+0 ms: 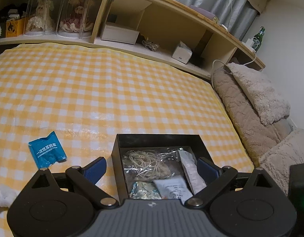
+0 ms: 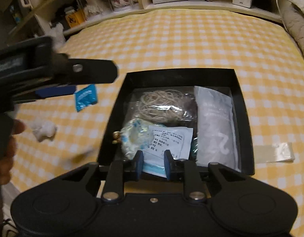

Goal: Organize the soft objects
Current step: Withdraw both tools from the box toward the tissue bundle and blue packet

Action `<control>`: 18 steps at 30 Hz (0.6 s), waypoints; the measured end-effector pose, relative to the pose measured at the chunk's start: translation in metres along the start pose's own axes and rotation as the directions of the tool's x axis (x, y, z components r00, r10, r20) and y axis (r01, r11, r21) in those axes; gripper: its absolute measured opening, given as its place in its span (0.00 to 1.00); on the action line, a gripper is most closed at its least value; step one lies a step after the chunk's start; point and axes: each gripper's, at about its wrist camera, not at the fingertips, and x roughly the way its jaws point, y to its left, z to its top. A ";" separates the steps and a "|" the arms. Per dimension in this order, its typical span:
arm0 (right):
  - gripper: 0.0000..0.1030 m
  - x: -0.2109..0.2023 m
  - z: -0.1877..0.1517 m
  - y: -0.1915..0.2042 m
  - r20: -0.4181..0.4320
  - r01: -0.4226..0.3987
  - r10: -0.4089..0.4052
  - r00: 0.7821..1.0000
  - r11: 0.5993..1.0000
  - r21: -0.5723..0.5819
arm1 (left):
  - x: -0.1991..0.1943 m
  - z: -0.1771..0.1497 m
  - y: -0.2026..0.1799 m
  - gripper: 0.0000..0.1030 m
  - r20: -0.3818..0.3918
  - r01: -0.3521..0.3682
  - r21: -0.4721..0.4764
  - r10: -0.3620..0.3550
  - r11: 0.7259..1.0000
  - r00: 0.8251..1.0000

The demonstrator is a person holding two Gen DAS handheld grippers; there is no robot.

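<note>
Over the black rectangular box (image 2: 242, 106) on yellow checked bedding (image 1: 112, 88), my left gripper (image 1: 150, 167) hung spread wide; my right gripper (image 2: 153, 163), half-spread, straddled a white mask packet (image 2: 167, 140), apparently to settle it inside.

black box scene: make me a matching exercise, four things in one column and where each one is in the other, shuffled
Things:
1. blue packet
2. bag of beige cord
3. green bottle
4. white tissue wad

Places:
A. inside the black box
B. up on the wooden headboard shelf, top right in the left wrist view
C. flat on the checked blanket, left of the box, farther from the cameras
D. on the blanket left of the box, nearer the cameras

Pairs: 1-C, 2-A, 3-B, 4-D
</note>
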 end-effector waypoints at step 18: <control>0.42 -0.047 -0.001 -0.022 0.155 0.034 -0.050 0.987 0.994 0.106 | -0.004 0.001 0.000 0.95 -0.032 -0.012 0.047 0.014 0.999 0.999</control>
